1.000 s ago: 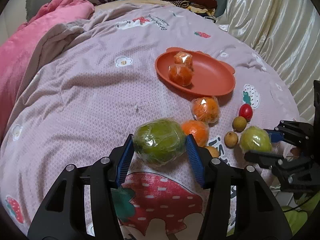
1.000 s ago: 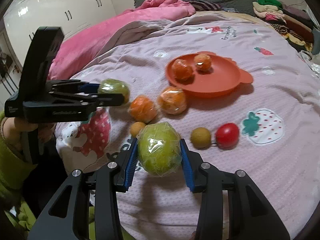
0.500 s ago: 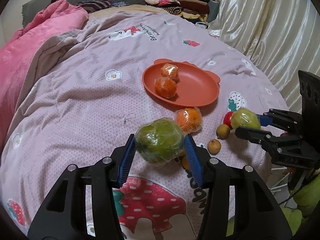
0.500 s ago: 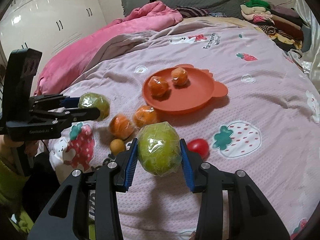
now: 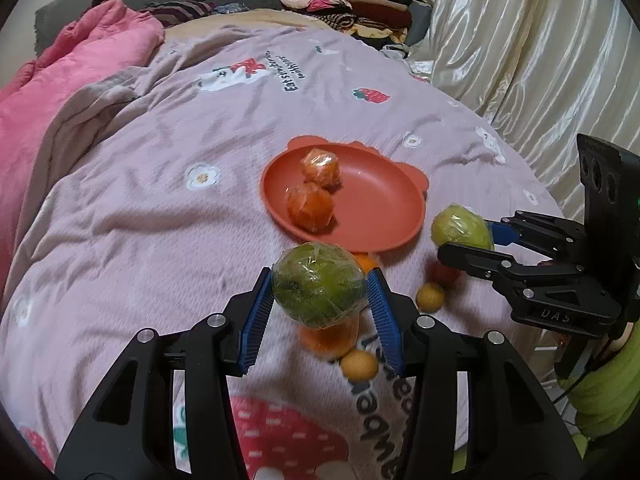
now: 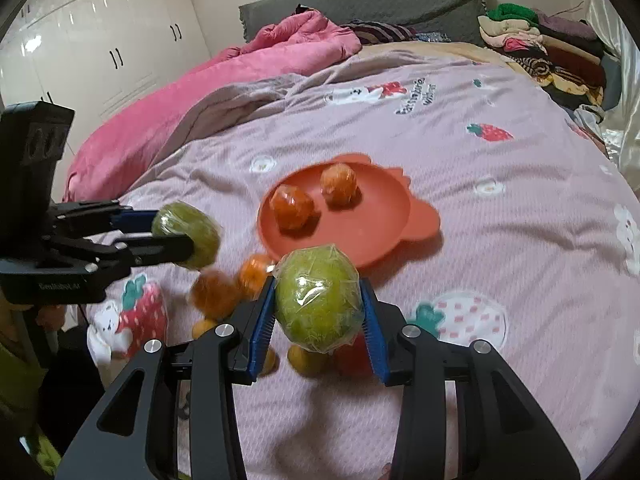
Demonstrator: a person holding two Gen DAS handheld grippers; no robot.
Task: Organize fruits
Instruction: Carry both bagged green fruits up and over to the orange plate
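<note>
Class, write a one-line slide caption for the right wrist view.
Right gripper holds a wrapped green fruit above the bedspread, near the plate with two oranges.

Both tongs now carry their plastic-wrapped green fruits closer to the orange plastic plate (image 5: 400, 216): the left tongs (image 5: 320, 300) sit at its 6 o'clock rim, the right tongs (image 6: 320, 312) likewise, higher above the bed's loose fruits than before.
</note>
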